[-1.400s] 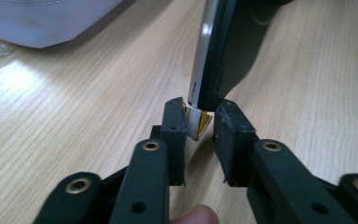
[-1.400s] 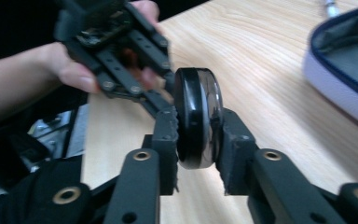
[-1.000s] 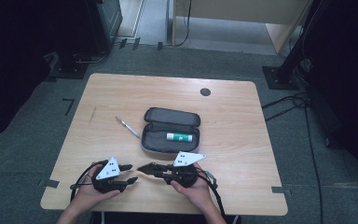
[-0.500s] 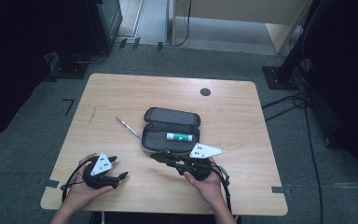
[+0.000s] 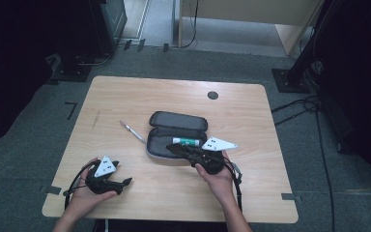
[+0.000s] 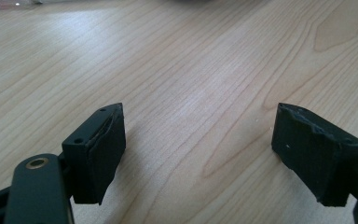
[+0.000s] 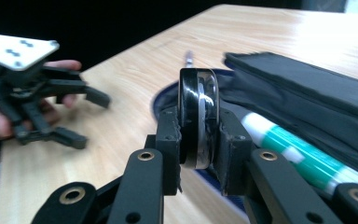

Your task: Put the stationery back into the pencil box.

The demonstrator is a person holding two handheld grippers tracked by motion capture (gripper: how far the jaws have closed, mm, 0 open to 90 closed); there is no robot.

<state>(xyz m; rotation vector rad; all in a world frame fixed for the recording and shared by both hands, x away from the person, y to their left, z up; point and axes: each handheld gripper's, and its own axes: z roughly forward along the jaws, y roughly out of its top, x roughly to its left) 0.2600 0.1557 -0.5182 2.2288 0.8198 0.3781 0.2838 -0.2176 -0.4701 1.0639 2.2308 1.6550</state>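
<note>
The table point(image 5: 125, 96) has a pale wood-grain top with rounded corners and a small dark round cap point(image 5: 213, 95) set into it near the far edge. It stands on grey carpet point(image 5: 38, 145) marked here and there with short strips of dark tape point(image 5: 71, 109). To the far left a black cabinet point(image 5: 108, 19) rises on a dark base, and the space beside it lies in deep shadow. Beyond the table, a light wooden panel point(image 5: 251, 12) stands on thin legs over a brighter patch of floor. On the right, a black stand point(image 5: 290, 79) sits on a flat foot, with black cables point(image 5: 299, 104) trailing across the carpet. Light falls evenly on the tabletop.
</note>
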